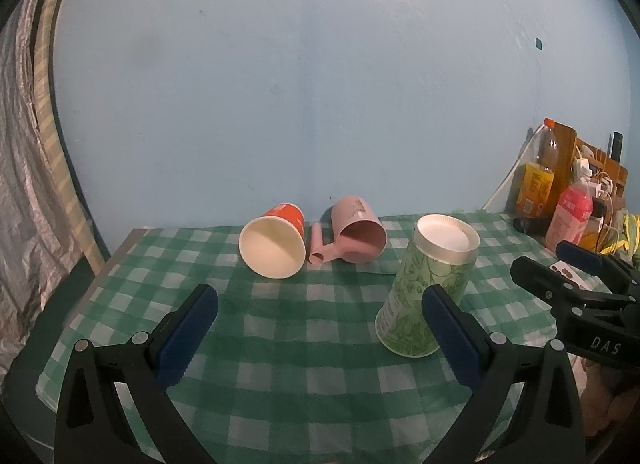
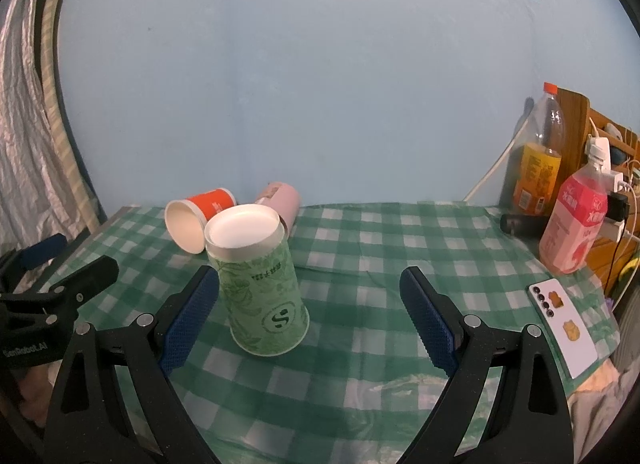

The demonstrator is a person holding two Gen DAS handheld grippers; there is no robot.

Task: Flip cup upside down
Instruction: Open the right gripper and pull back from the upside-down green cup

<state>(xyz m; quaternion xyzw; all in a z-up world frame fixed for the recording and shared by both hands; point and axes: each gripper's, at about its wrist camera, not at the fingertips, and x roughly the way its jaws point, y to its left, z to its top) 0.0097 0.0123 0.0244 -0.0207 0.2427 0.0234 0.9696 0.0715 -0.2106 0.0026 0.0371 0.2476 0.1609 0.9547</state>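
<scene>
A green patterned paper cup (image 1: 424,288) (image 2: 260,284) stands upside down on the checked tablecloth, base up. An orange paper cup (image 1: 274,240) (image 2: 198,216) lies on its side at the back, mouth toward me. A pink handled cup (image 1: 358,234) (image 2: 280,200) lies on its side beside it. My left gripper (image 1: 320,328) is open and empty, its right finger just in front of the green cup. My right gripper (image 2: 310,316) is open and empty, its left finger close beside the green cup, not touching.
Green-white checked tablecloth (image 2: 400,248) covers the table. At the right stand an orange-capped bottle (image 2: 538,160), a pink bottle (image 2: 572,224), a charger with cables, and a white phone (image 2: 564,336) near the edge. A blue wall stands behind; a curtain hangs at the left.
</scene>
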